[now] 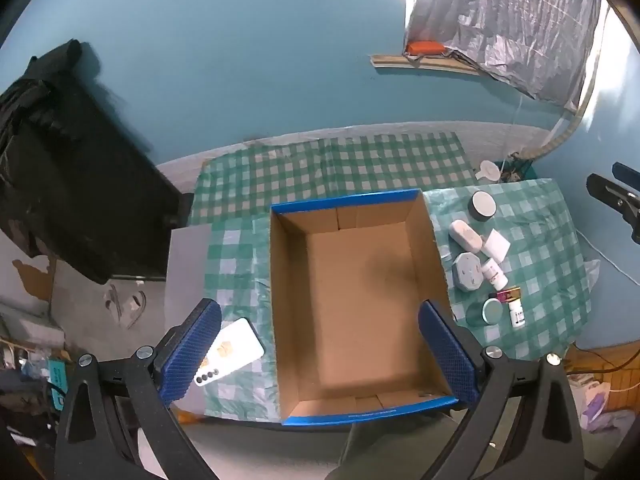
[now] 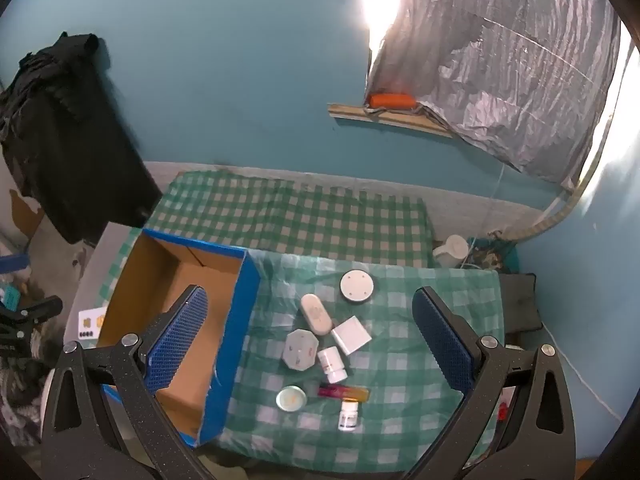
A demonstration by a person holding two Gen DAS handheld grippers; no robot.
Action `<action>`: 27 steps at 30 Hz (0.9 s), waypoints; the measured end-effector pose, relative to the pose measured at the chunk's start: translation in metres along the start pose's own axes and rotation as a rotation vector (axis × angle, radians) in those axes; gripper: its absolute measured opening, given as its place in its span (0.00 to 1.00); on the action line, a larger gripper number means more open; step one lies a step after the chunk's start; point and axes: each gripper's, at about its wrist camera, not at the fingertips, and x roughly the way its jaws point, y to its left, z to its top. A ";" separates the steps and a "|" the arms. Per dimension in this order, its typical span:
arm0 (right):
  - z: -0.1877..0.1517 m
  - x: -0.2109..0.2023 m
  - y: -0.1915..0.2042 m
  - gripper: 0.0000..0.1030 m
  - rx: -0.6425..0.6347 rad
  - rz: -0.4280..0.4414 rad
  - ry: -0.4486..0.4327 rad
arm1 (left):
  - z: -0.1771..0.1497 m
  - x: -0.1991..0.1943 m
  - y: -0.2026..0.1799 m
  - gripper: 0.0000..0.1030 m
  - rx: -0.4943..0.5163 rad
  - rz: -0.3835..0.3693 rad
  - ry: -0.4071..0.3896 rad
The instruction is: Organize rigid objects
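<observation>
An empty cardboard box with a blue rim (image 1: 344,202) (image 2: 246,300) stands on the green checked cloth. My left gripper (image 1: 319,308) hangs open above it, nothing between its fingers. To the right of the box lies a cluster: a round dark jar with a white lid (image 2: 357,286), a white oval case (image 2: 316,314), a white square box (image 2: 351,335), an octagonal tin (image 2: 300,350), a white pill bottle (image 2: 332,364), a small coloured carton (image 2: 344,393), a teal-lidded jar (image 2: 291,399) and a tiny white bottle (image 2: 348,416). My right gripper (image 2: 309,294) is open above the cluster, touching none of it.
A white phone (image 1: 230,350) lies on the cloth left of the box. A black cloth-covered bulk (image 1: 80,184) stands at the left. A white jug (image 2: 452,250) sits past the table's far right corner. The table's near edge runs just below the box.
</observation>
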 end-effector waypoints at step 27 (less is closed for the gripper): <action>-0.005 0.003 -0.001 0.99 -0.008 0.015 0.020 | -0.005 -0.001 -0.006 0.97 -0.006 -0.010 0.007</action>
